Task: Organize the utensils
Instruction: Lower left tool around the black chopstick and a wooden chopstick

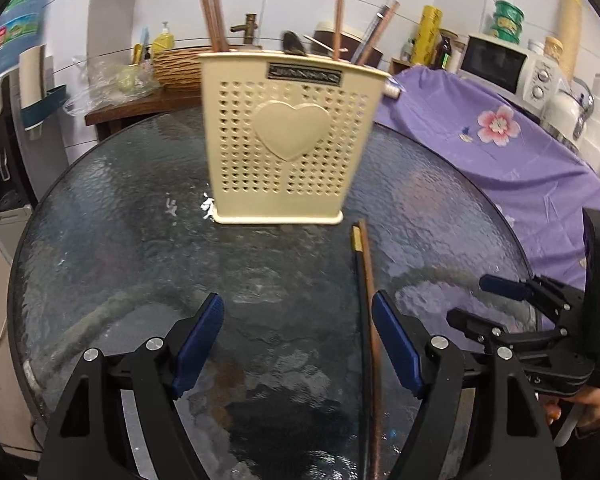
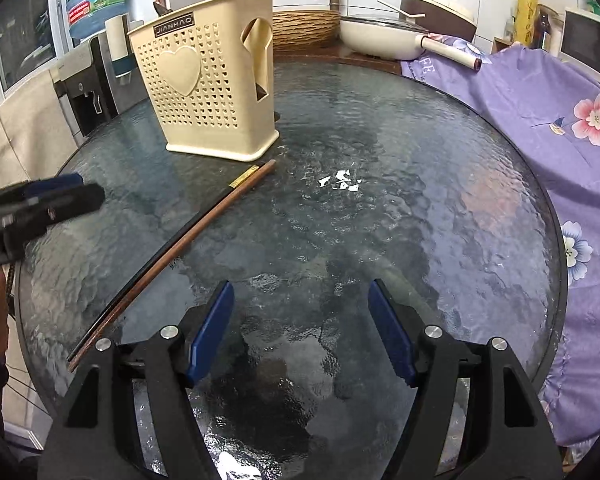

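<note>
Now, at the left of the round, dark, rippled-glass counter (image 1: 100, 208), the left hand-held gripper (image 1: 298, 344) hovers with its blue-padded jaws spread wide and nothing pinched. A pair of long chopsticks, one black with a gold end and one brown wood (image 1: 366, 300), lies flat on the glass side by side; in the left wrist view they run just inside the right pad of that gripper, not gripped. Beyond their far tips stands the cream perforated plastic utensil holder with a raised heart on its face (image 1: 288, 136), upright near the middle of the counter, with several brown chopsticks (image 1: 214, 16) sticking up out of it. Farther right, the right hand-held gripper (image 2: 302, 330) also hangs spread over bare glass, holding nothing. A purple flowered cloth (image 2: 540, 92) drapes beside the counter's right edge.
</note>
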Demonstrator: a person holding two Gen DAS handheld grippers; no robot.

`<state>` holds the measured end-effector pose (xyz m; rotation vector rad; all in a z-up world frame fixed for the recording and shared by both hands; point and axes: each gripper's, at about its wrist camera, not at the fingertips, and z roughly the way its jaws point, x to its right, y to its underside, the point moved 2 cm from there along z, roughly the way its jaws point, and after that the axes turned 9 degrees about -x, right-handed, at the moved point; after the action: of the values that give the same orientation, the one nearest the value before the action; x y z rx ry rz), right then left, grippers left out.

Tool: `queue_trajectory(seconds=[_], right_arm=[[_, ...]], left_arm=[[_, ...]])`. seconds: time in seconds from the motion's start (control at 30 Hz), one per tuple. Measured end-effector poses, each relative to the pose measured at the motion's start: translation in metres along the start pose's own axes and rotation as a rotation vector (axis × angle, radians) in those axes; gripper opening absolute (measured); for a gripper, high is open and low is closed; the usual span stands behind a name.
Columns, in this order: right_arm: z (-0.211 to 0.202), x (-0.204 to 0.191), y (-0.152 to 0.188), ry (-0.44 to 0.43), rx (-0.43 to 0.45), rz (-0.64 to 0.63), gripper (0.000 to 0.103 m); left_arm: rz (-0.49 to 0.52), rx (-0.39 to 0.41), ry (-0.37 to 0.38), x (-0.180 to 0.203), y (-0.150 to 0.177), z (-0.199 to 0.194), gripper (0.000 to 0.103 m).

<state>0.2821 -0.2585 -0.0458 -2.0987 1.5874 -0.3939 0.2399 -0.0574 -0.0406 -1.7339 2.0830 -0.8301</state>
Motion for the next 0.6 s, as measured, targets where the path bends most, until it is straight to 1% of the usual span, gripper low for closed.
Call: queue_trajectory(seconds=[0.03, 0.07, 0.1, 0.17, 0.3, 0.37, 0.47, 0.6], right_arm=[[0.001, 0.002, -0.001, -0.005, -0.002, 0.009, 0.069], [0.002, 0.005, -0.001, -0.01, -0.004, 0.023, 0.069], [0.002, 0.007, 0.0, -0.015, -0.006, 0.036, 0.069], [0.001, 0.011, 0.001, -0.03, -0.007, 0.056, 0.07], [-0.001, 0.014, 0.002, -0.043, -0.004, 0.067, 0.073], [-0.001, 0.017, 0.004, -0.045, -0.003, 0.075, 0.074], [-0.001, 0.02, 0.005, -0.048, -0.006, 0.086, 0.074], [-0.002, 0.018, 0.004, -0.059, -0.008, 0.084, 0.074]], left_arm=[[0.014, -0.006, 0.004, 0.003, 0.001, 0.001, 0.071], [0.034, -0.016, 0.007, 0.008, 0.001, 0.004, 0.066], [0.054, -0.028, 0.007, 0.012, 0.002, 0.007, 0.064], [0.094, -0.059, 0.006, 0.021, 0.003, 0.015, 0.053], [0.112, -0.12, 0.039, 0.025, 0.006, 0.03, 0.049], [0.122, -0.134, 0.034, 0.027, 0.008, 0.035, 0.045], [0.145, -0.151, 0.021, 0.031, 0.012, 0.04, 0.04], [0.144, -0.149, 0.026, 0.031, 0.014, 0.041, 0.04]])
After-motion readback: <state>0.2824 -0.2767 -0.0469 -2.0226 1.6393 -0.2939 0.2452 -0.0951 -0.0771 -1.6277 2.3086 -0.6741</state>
